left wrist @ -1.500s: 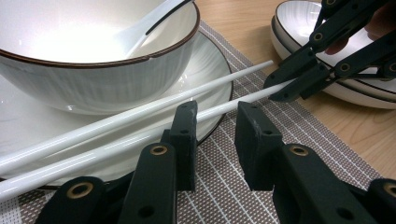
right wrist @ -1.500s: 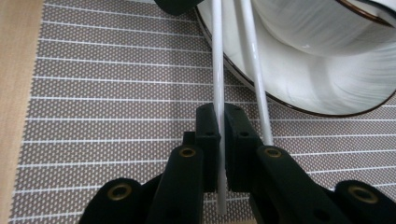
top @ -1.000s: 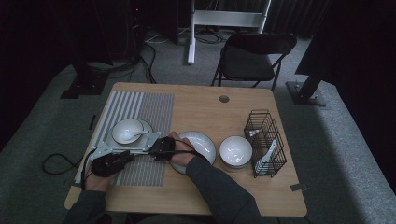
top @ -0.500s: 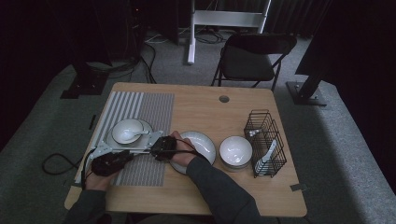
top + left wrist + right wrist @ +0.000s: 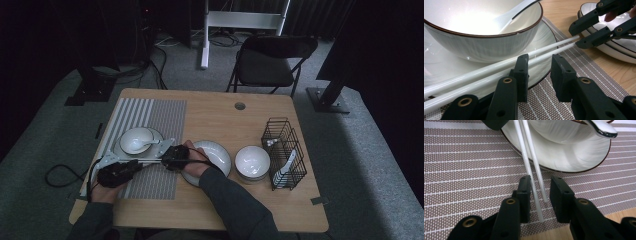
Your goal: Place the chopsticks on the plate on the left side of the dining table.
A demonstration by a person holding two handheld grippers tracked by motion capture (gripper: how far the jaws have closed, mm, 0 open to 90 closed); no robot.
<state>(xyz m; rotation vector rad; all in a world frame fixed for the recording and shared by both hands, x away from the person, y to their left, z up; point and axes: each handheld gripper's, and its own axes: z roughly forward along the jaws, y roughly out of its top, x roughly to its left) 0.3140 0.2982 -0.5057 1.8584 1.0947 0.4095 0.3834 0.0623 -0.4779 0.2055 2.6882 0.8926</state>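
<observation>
While both lie on the mat, chopsticks (image 5: 534,167) run between right claw (image 5: 539,195) jaws.

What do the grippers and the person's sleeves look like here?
Both grippers, left gripper and right gripper, are matte black, each with two flat rectangular fingers on linked bars with brass-coloured pivot rivets. A black cable trails from the left one, with a grey plate on top. Sleeves are dark grey-blue.

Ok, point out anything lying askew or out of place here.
The two white chopsticks lie loose on the striped placemat, not parallel: their tips end unevenly between the right tool's jaws, one reaching farther. Nothing looks spilled or broken.
</observation>
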